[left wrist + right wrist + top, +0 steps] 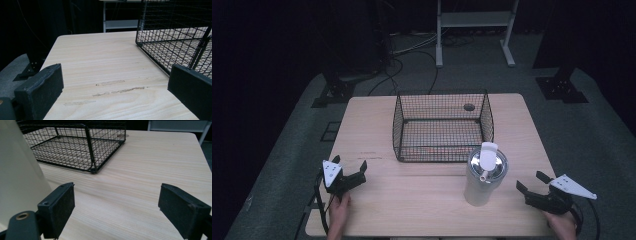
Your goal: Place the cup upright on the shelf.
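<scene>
High view pictures are showing a wooden table [422, 200] on which a black wire basket [442, 125] is standing toward the far middle, with a pale tumbler [484, 175] standing upright just in front of its near right corner, close to it but seemingly apart. The right gripper [532, 182] is being held near the table's near right edge, its jaws spread wide and gripping nothing; the tumbler is lying just to its left. The left gripper [349, 165] is being held low at the near left, its jaws likewise wide apart and empty, well away from the tumbler.

Judged from this layout, the approach step is being carried out: nothing is being gripped yet, and the tumbler is the thing being addressed by the right gripper. For the next move, the open jaws are probably to be brought leftward around the tumbler's body, closed firmly on it, and the tumbler lifted clear of the basket's rim so it is not being knocked over.
</scene>
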`<state>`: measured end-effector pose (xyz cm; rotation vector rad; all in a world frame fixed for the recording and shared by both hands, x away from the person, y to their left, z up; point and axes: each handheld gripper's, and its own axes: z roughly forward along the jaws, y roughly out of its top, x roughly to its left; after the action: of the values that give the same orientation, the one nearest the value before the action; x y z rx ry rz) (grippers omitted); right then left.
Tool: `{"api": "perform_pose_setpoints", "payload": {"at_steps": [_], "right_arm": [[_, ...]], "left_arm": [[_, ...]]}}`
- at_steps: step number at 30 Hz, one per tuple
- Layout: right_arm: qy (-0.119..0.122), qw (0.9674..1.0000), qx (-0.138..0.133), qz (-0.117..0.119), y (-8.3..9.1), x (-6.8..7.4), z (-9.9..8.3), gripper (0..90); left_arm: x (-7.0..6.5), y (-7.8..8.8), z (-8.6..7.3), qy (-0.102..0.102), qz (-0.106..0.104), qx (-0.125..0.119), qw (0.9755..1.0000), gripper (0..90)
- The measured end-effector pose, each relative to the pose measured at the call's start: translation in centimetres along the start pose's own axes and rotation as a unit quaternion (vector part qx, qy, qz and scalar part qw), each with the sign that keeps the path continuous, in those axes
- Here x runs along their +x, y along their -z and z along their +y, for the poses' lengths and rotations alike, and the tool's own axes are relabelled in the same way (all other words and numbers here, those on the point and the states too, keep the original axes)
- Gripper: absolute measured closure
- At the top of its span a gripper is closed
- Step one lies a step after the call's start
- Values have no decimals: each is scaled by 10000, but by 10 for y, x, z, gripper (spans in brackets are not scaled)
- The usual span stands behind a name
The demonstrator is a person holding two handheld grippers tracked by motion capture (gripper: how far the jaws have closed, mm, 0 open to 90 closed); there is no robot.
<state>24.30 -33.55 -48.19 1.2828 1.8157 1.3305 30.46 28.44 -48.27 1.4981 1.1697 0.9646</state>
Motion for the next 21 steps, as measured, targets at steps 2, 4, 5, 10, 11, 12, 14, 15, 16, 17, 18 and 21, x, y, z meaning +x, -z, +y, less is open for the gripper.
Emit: {"api": "perform_pose_setpoints", "payload": {"at_steps": [2, 4, 5, 10, 11, 12, 14, 15, 16, 17, 18, 21], "right_arm": [[33, 10000, -4, 35, 1, 2, 1, 131], [65, 10000, -9, 51, 2, 3, 2, 131], [65, 10000, -9, 51, 2, 3, 2, 131], [127, 9998, -21, 154, 5, 8, 5, 131], [158, 9997, -3, 180, 5, 9, 6, 131], [189, 9996, 0, 187, 6, 10, 6, 131], [220, 9995, -21, 216, 7, 12, 8, 131], [214, 9995, -19, 249, 9, 13, 8, 131], [225, 9994, -23, 277, 9, 15, 9, 131], [242, 9992, 14, 307, 10, 16, 9, 131], [260, 9991, 42, 342, 10, 17, 10, 131], [326, 9985, 76, 444, 12, 22, 12, 131]], "left_arm": [[0, 0, 0, 5, -4, -2, 10000, 0], [1, 1, 0, 11, -21, -14, 10000, 0], [1, 1, 0, 11, -21, -14, 10000, 0], [0, 1, 0, 3, -29, -28, 10000, 0], [0, 1, 0, 7, -31, -30, 10000, 0], [0, 1, 0, 7, -31, -30, 10000, 0], [0, 1, 0, 12, -34, -33, 10000, 0], [0, 1, 0, 12, -36, -33, 10000, 0], [0, 1, 0, 15, -39, -34, 10000, 0], [0, 1, 0, 15, -39, -34, 10000, 0], [1, 1, 0, 20, -47, -36, 10000, 0], [1, 1, 0, 45, -57, -43, 10000, 0]]}}
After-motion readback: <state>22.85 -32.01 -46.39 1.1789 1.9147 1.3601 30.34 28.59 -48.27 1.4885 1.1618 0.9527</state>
